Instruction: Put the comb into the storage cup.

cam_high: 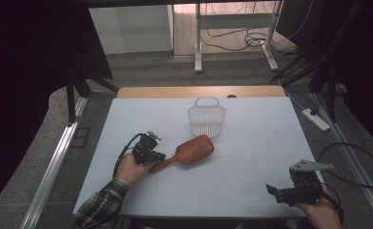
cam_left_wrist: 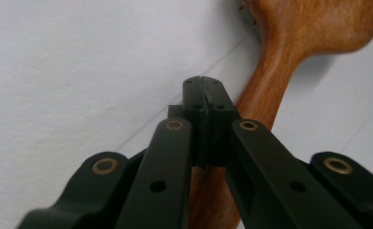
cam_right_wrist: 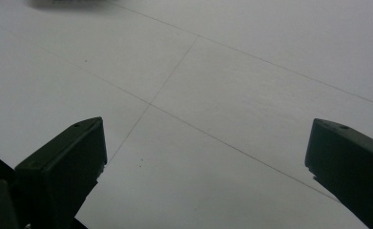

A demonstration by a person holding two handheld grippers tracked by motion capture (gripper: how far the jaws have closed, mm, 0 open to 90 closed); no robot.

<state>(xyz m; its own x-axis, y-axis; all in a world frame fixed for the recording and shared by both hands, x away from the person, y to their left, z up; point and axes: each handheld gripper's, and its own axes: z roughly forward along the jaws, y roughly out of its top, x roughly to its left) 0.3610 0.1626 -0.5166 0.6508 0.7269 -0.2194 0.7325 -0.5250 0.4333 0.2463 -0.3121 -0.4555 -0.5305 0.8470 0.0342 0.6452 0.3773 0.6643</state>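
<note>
We are resting the left gripper (cam_left_wrist: 203, 86), jaws pressed together, over the hairbrush (cam_high: 188, 152) handle; next it probably needs opening to grasp. The right gripper (cam_right_wrist: 205, 157) is idling spread.

My left gripper (cam_left_wrist: 204, 88) hides part of the reddish-brown wooden paddle brush's (cam_left_wrist: 313, 28) handle in its own view, and the frame's top edge cuts the head. At that view's top, a dark blurred shape (cam_right_wrist: 67, 3) cannot be identified. My right hand (cam_high: 320, 214) is cut by the bottom edge.
</note>
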